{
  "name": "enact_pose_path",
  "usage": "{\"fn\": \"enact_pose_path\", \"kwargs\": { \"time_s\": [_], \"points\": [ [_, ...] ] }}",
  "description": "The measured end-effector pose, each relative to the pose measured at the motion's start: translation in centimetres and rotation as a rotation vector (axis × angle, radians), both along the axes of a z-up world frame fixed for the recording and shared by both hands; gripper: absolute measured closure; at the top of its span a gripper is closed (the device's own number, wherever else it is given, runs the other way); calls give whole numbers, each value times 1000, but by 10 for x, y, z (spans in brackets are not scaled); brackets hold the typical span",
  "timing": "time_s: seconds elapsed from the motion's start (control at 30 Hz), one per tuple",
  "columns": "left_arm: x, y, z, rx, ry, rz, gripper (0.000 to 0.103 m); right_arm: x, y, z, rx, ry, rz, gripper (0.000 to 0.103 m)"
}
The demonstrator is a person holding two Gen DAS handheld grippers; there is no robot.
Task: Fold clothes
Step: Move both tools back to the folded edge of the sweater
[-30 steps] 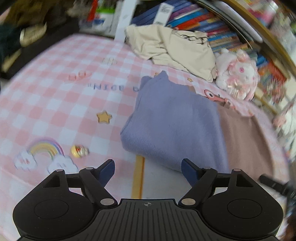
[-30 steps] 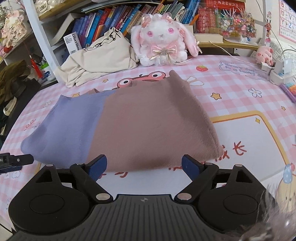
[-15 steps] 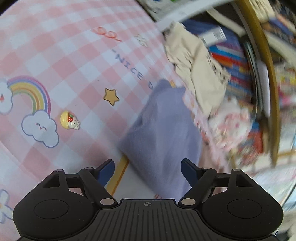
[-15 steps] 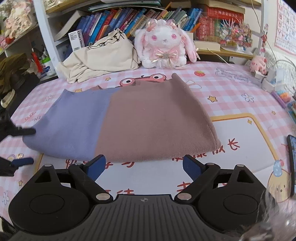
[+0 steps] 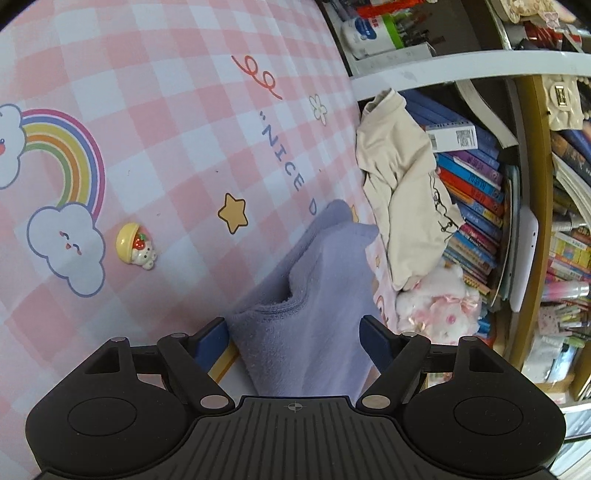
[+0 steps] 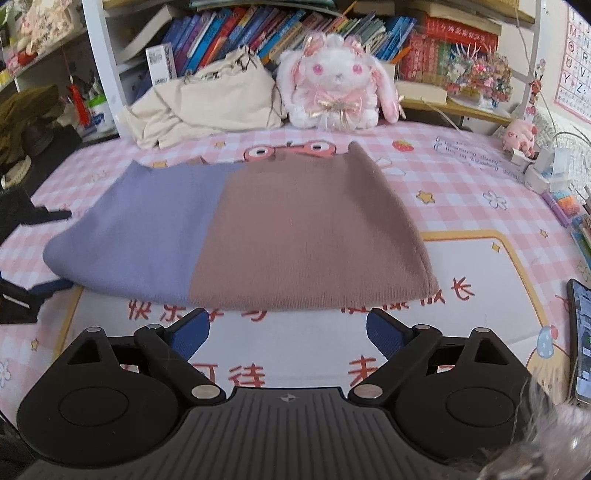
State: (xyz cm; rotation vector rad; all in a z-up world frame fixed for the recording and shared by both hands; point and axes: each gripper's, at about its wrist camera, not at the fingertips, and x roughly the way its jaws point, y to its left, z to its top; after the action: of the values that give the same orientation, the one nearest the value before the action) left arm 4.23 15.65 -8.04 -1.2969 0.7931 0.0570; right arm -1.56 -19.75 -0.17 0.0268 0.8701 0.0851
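A folded knit garment, lavender on the left and brown on the right (image 6: 240, 229), lies flat on the pink checked cloth (image 6: 461, 177). In the left wrist view its lavender end (image 5: 314, 325) sits between my open fingers. My left gripper (image 5: 295, 336) is open around that folded edge, not closed on it; it also shows at the left edge of the right wrist view (image 6: 33, 291). My right gripper (image 6: 288, 332) is open and empty, just in front of the garment's near edge, above the white panel.
A cream garment (image 6: 210, 103) is piled at the back by the bookshelf (image 6: 258, 33). A pink-and-white plush rabbit (image 6: 336, 92) sits beside it. A phone (image 6: 581, 339) lies at the right edge. A small yellow charm (image 5: 136, 245) lies on the cloth.
My left gripper has rolled and moved in onto the lavender end, which now lies between its fingers. My right gripper has drawn back slightly from the garment's near edge.
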Motion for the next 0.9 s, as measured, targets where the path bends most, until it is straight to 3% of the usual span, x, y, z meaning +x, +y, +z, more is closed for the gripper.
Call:
{"fn": "enact_pose_path", "kwargs": {
  "time_s": [0.23,0.47,0.57,0.63,0.73,0.83,0.9],
  "points": [
    [-3,-5,2,31,-3,21,31,3,5,-5,-30,41,33,6],
    [-6,-10,5,101,29,23,58,4,8,-8,-50,65,59,6],
    [-7,-12,8,117,19,-1,59,5,5,-11,-47,70,65,6],
    [-8,-17,18,145,-32,-28,59,4,5,-11,-49,72,66,6],
    [-7,-32,41,251,-157,-115,58,3,5,-12,-51,75,66,6],
    [-4,-46,53,370,-204,-189,52,1,5,-12,-52,77,66,6],
    [-3,-40,39,312,-148,-163,52,0,5,-13,-51,77,62,6]
  ]
}}
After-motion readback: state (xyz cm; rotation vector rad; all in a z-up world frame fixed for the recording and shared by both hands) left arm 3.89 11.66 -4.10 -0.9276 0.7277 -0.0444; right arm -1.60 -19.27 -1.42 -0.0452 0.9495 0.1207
